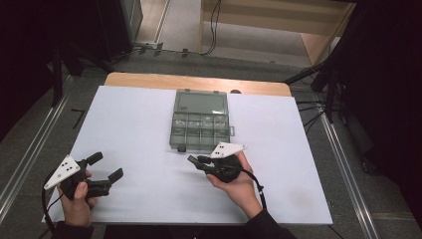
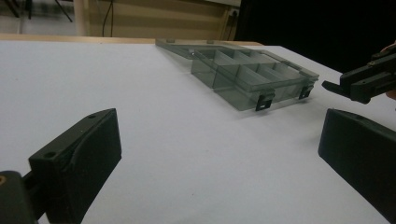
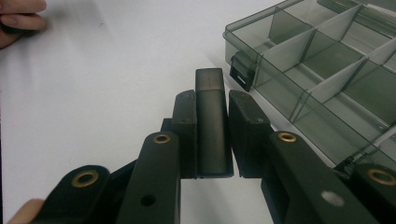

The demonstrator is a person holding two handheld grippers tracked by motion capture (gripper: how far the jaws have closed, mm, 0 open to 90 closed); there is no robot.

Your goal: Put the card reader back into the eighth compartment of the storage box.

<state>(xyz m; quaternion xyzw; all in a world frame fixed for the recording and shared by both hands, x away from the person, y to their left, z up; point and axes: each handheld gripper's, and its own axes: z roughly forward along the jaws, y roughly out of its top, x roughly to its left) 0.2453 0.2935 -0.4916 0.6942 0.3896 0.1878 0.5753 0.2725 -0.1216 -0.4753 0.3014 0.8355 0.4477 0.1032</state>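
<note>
The right claw (image 3: 210, 135) is clamped on a small dark block (image 3: 212, 126), held lengthwise just short of the open compartment box (image 1: 200, 121) on the bench (image 1: 139, 124), apparently ready to drop it into a compartment. The left claw (image 1: 105, 168) waits wide and empty, well apart from the box, probably to keep out of the way.

organiser box (image 3: 327, 70) cut off at right edge, dark block (image 3: 212, 126) sides hidden between jaws

Compartment box (image 1: 200, 121) mid-table (image 1: 129, 129); right gripper (image 1: 195, 161) just before it, left gripper (image 1: 107, 167) far left.
</note>
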